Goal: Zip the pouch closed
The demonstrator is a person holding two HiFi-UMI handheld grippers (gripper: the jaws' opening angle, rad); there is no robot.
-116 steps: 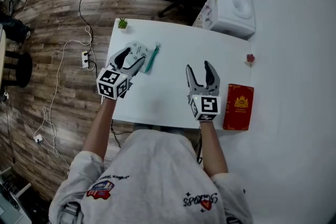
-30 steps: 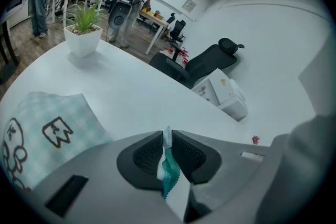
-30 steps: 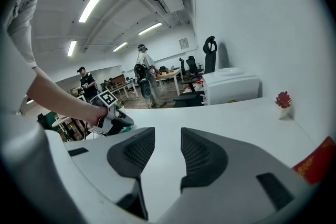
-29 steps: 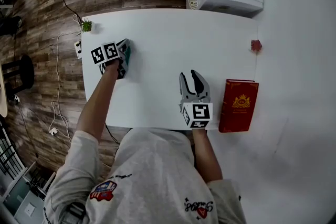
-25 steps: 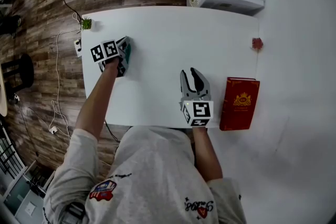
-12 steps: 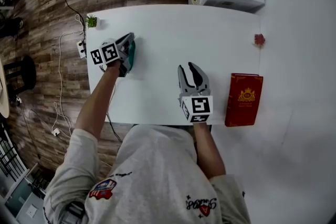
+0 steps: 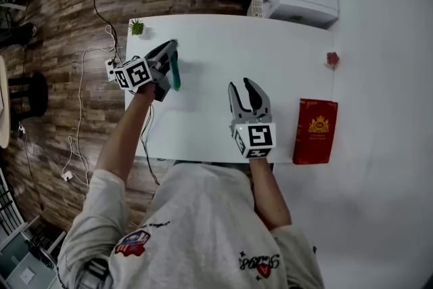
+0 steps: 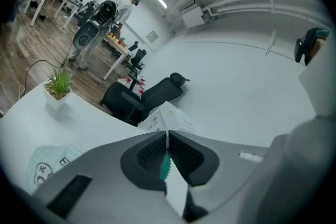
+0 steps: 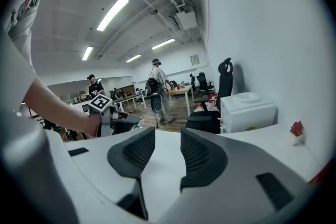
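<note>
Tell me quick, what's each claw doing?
Left gripper: shut on the pouch, pinching its teal edge.
Right gripper: open, empty, jaws just opening wider.

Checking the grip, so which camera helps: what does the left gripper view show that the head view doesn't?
Only the left gripper view: the pads of the left gripper pressed together on the teal edge of the pouch. Only the head view: the red book and a small red object. Both: the small plant and the white table.
</note>
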